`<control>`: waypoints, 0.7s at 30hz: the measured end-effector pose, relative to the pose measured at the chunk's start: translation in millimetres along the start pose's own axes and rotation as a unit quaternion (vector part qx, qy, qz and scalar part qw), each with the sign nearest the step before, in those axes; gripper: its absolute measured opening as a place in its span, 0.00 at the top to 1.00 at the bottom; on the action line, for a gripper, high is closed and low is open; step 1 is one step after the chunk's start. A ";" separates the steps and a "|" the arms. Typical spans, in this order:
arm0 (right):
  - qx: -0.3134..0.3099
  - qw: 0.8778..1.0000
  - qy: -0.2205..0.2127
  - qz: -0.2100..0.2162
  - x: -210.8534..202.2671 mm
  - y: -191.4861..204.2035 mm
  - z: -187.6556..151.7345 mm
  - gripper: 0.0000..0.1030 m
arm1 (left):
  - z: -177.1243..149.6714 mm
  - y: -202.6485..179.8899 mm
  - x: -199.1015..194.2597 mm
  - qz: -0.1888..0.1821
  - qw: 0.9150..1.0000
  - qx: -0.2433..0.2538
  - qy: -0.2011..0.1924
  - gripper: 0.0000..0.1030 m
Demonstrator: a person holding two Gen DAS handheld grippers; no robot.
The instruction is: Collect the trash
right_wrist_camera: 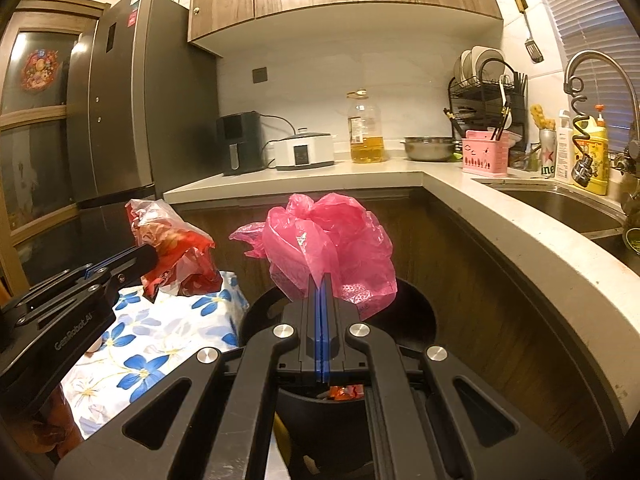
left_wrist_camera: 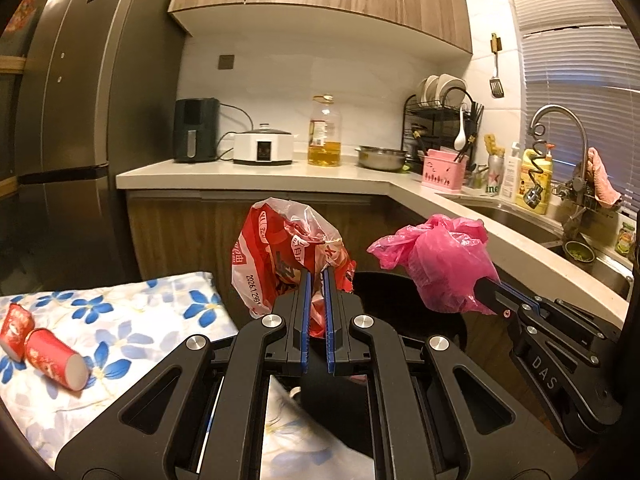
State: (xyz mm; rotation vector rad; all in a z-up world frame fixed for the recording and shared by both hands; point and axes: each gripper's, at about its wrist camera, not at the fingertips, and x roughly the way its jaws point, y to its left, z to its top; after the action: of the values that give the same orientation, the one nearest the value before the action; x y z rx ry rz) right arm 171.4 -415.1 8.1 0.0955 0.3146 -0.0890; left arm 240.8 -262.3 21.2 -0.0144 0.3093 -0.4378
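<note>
Above black bin (right_wrist_camera: 416,316) | left hand-held gripper (left_wrist_camera: 316,276) clamps red wrapper (left_wrist_camera: 280,256) | right hand-held gripper (right_wrist_camera: 321,280) clamps pink bag (right_wrist_camera: 332,236)

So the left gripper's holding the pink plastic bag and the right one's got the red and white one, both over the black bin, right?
Swapped. The left gripper holds the red and white bag, shown in the left wrist view; the right gripper holds the pink bag.

Two red paper cups (left_wrist_camera: 44,344) lie tipped on the blue-flowered tablecloth (left_wrist_camera: 132,320).
</note>
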 end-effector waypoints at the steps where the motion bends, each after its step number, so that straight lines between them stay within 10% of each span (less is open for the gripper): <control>1: 0.001 1.000 -0.001 -0.002 0.5 -0.7 1.1 0.99 | 0.9 -2.0 2.2 -0.002 1.000 0.001 0.000 0.95; 21: 0.010 1.000 -0.003 -0.013 11.0 -18.1 8.8 0.99 | -0.9 -31.1 43.5 -0.042 0.999 0.019 0.017 0.94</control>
State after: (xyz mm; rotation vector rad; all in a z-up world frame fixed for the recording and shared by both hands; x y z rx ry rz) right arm 182.6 -434.9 11.6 0.1112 0.3090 -0.1183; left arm 265.0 -308.7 10.1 0.0178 0.3336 -0.5282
